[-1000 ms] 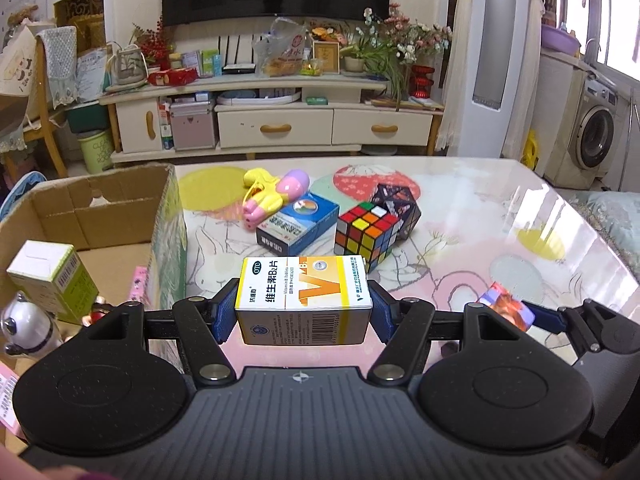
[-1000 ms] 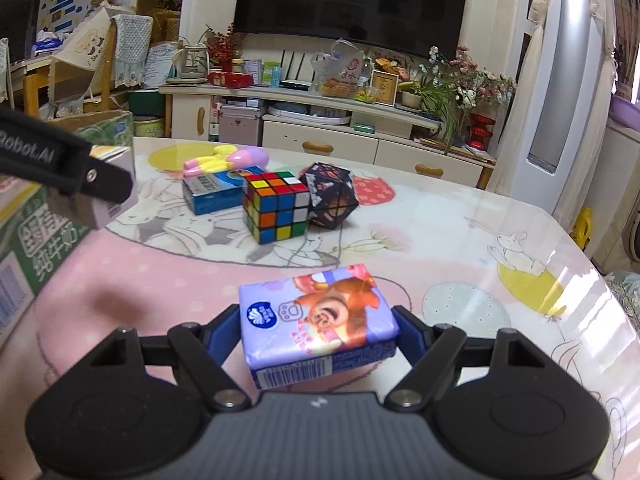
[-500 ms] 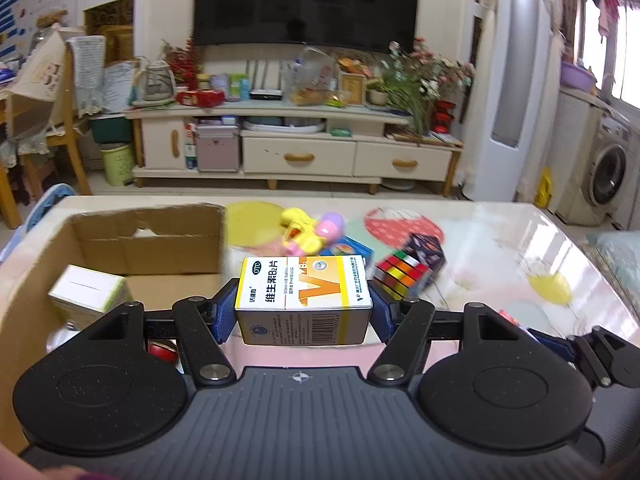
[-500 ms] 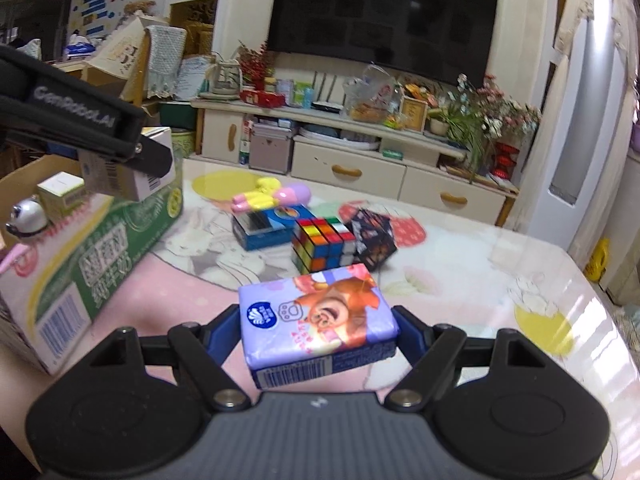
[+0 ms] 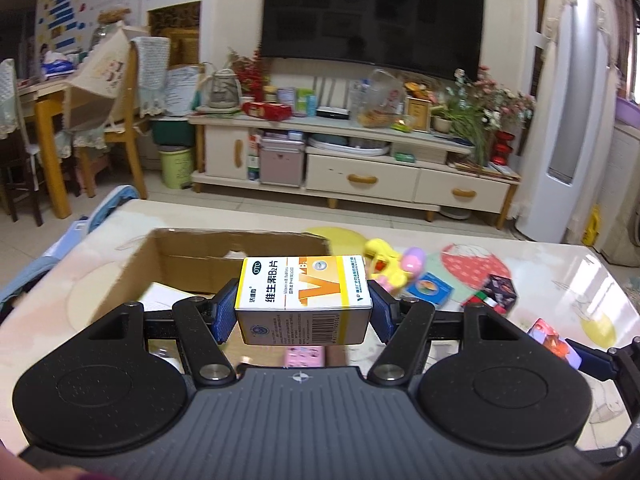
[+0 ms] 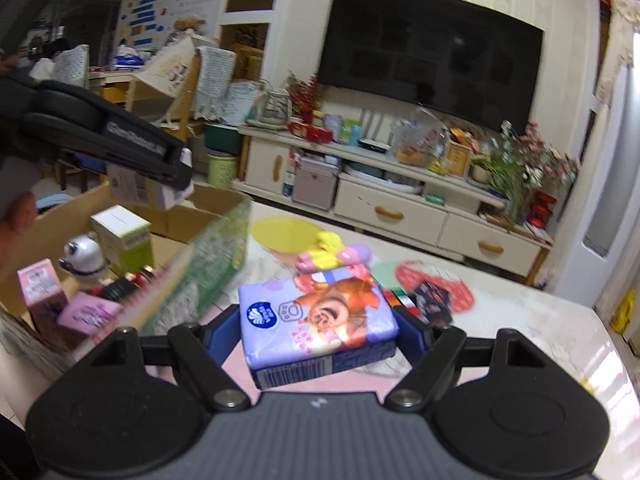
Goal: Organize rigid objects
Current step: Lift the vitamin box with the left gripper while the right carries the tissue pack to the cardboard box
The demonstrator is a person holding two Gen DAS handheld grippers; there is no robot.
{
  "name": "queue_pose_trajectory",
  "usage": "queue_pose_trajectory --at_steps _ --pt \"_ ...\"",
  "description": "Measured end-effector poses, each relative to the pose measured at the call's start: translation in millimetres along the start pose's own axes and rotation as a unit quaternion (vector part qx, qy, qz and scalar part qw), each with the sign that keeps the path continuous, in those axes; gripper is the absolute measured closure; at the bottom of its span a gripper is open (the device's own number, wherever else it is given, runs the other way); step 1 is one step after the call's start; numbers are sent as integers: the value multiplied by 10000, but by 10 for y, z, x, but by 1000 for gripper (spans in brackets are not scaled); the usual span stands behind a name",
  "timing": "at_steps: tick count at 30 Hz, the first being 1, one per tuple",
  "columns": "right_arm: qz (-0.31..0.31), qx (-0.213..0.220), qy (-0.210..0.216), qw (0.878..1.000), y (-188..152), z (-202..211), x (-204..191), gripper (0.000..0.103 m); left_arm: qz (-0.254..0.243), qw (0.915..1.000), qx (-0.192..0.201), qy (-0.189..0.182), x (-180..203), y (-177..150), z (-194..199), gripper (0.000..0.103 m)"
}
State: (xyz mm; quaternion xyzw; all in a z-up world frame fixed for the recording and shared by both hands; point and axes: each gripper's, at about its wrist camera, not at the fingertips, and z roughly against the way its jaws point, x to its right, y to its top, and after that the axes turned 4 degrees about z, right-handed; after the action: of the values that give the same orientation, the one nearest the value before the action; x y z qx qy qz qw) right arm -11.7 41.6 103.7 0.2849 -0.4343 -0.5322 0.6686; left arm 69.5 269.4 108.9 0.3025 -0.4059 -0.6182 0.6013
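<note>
My right gripper (image 6: 318,330) clamps purple tissue pack (image 6: 316,318) between blue pads, pack tilted. Far left, my left gripper (image 6: 176,178) holds white medicine box (image 6: 138,190) above open cardboard box (image 6: 200,216) — inside I see panda figure (image 6: 82,252), pink cartons (image 6: 40,288). Yellow-pink toy (image 6: 330,254) on table (image 6: 540,320) beyond; frame blurred.

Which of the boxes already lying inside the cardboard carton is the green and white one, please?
It is the green and white box standing toward the back of the carton, beside the panda toy; the two other boxes, nearer the camera, are pink.
</note>
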Motion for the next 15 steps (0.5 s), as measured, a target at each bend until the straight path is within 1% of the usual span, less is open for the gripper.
queue_pose_trajectory --at_steps 8,15 --pt "339 211 348 9986 260 -124 -332 24 239 9989 -6 393 -188 104 -87 23" --pt "692 332 618 9951 434 -303 -598 24 354 9974 -59 629 -255 139 -139 23"
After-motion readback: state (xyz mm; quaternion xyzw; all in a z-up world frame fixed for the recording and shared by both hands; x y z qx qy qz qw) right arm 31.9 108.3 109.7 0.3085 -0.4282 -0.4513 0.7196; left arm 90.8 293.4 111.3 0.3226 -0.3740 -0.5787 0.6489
